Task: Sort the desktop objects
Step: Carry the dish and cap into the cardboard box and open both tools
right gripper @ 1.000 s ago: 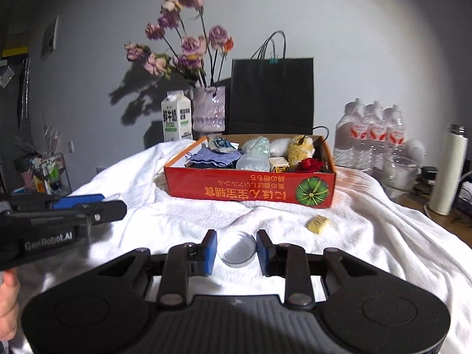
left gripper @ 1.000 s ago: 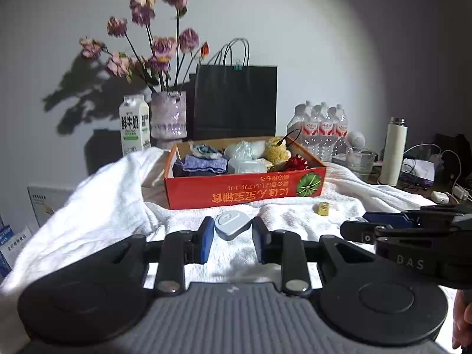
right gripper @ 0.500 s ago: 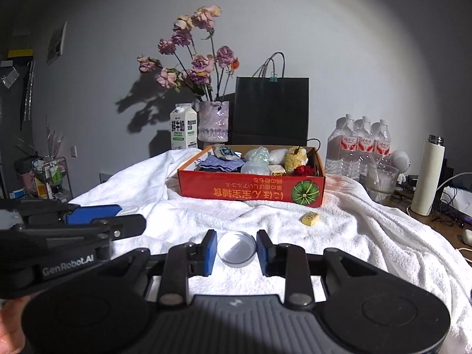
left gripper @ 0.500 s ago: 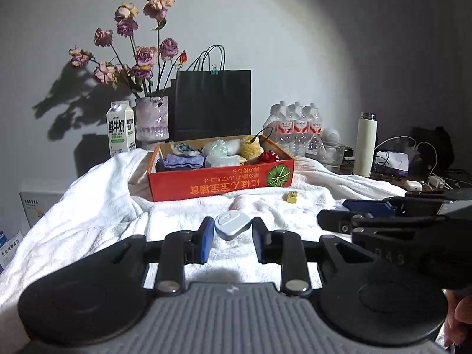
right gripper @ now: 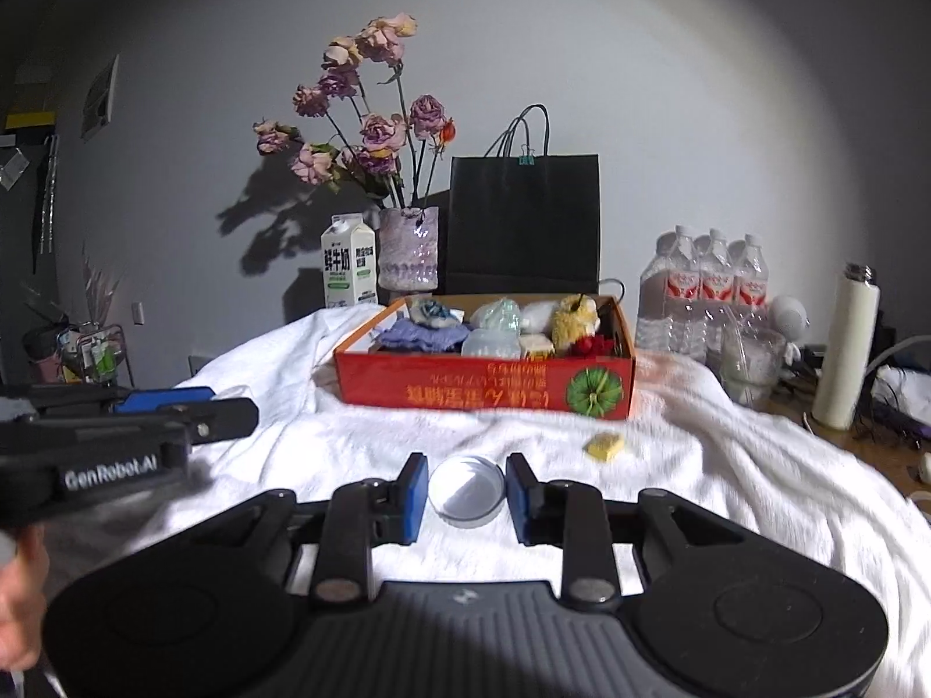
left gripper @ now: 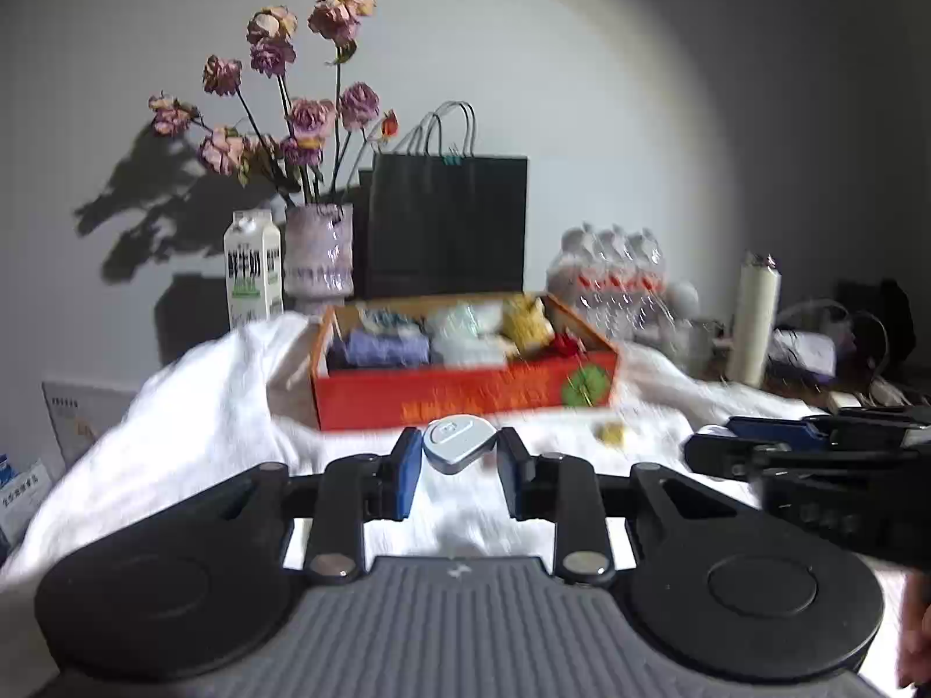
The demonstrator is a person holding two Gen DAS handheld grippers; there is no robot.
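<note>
Dead ahead, far side: red box (right gripper: 486, 390), both tools level w/ it. Left tool (left gripper: 458, 465) clamped on grey tag (left gripper: 457, 447); right tool (right gripper: 465, 491) clamped on round lid (right gripper: 465, 487).

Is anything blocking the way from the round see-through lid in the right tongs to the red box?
Nothing visible does. The round lid sits gripped in the right tongs, and only open white towel lies ahead up to the red box. The small yellow block lies off to the right.
</note>
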